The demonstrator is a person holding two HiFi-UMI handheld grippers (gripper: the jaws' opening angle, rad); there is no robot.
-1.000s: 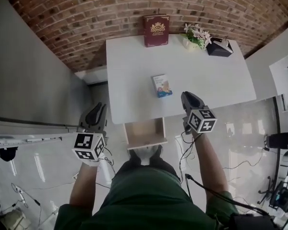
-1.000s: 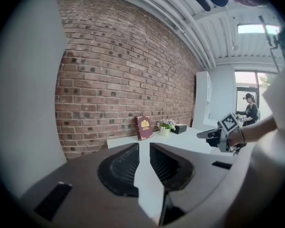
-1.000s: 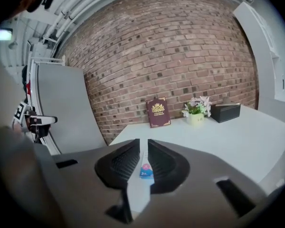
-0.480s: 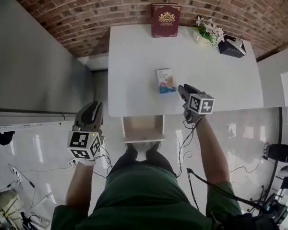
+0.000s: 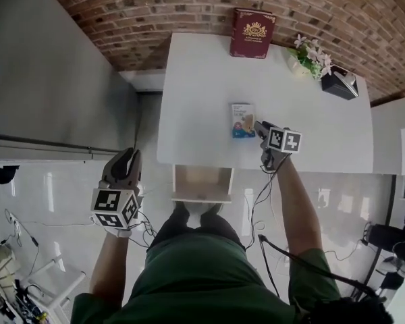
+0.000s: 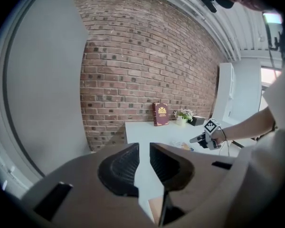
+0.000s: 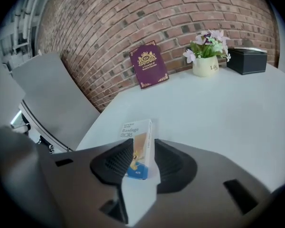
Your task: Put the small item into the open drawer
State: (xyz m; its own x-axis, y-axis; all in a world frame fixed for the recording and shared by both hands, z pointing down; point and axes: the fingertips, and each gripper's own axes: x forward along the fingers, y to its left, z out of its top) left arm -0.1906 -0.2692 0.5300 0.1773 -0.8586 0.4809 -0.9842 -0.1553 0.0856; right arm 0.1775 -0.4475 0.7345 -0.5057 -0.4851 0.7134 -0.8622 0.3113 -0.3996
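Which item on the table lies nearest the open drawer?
The small bandage box, flat near the front edge; the red book, flower pot and black box stand at the far edge.

Blue-white box (image 5: 243, 120), maroon book (image 5: 252, 24), white table (image 5: 202, 79)

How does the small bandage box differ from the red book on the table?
Pose: the bandage box lies flat, while the red book stands propped against the brick wall.
Place: the box is near the front edge of the table, by the open drawer. The book is at the back edge.
Look: the box is small and pale with blue. The book is larger and maroon with a gold crest.
Both rest on the white table.
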